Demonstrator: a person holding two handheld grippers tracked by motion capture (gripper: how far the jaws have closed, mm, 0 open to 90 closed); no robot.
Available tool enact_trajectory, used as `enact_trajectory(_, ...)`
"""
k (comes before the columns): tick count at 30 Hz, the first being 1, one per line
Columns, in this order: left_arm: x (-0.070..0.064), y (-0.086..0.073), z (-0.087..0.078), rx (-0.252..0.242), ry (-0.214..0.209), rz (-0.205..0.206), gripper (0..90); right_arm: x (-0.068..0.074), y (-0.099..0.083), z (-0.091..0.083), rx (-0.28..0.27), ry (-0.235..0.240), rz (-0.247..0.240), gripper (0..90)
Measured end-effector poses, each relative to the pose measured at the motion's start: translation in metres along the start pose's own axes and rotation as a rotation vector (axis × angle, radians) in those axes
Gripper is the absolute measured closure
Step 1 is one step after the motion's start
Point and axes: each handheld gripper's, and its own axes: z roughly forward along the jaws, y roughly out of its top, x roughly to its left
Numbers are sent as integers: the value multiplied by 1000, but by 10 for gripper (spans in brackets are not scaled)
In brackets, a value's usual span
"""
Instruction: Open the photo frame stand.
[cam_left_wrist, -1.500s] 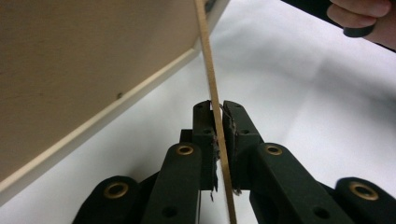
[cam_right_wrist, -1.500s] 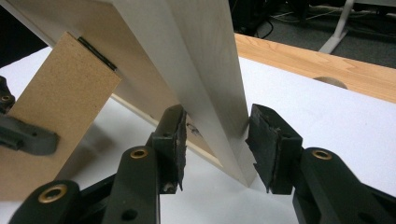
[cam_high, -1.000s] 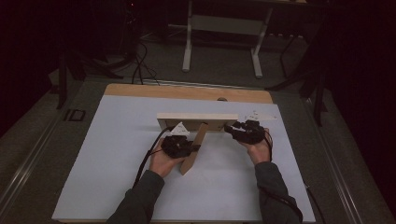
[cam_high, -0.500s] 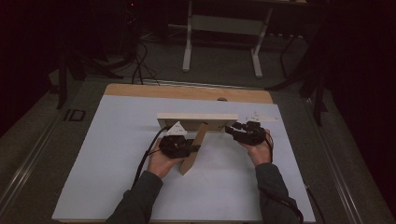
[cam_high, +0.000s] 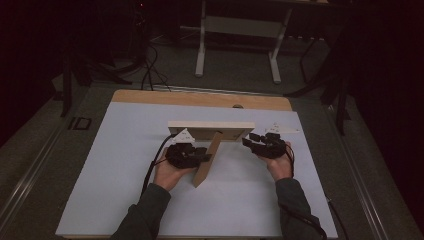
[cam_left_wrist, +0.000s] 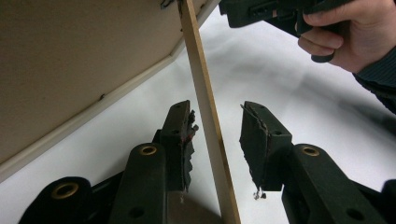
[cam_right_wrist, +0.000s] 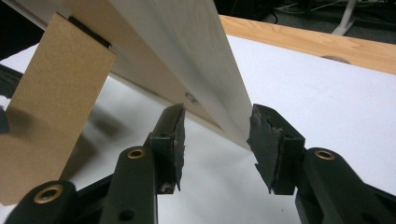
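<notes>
A pale wooden picture frame (cam_high: 210, 131) stands upright on the white table sheet (cam_high: 115, 170), its brown back (cam_left_wrist: 70, 60) toward me. A brown stand leg (cam_high: 207, 162) slants down from its back. My left gripper (cam_high: 201, 156) is open, with the thin edge of the leg (cam_left_wrist: 201, 93) between its jaws and a gap on each side. My right gripper (cam_high: 250, 142) is open around the frame's right end (cam_right_wrist: 187, 46), its pads apart from the wood. The leg (cam_right_wrist: 51, 107) also shows at the left of the right gripper view.
The sheet lies on a wooden table whose bare strip (cam_high: 200, 98) runs along the far edge. Behind it on the dark floor are a metal stand (cam_high: 240, 45) and cables (cam_high: 150, 75). A hand holding the right gripper (cam_left_wrist: 327, 37) appears in the left gripper view.
</notes>
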Motion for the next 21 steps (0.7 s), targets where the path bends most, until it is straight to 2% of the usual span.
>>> enact_trajectory(16, 4, 0, -16, -22, 8, -17, 624, 3, -12, -5, 56, -45, 5, 557)
enact_trajectory(21, 5, 0, -21, -31, 13, -20, 623, 2, -20, -9, 61, -54, 32, 562)
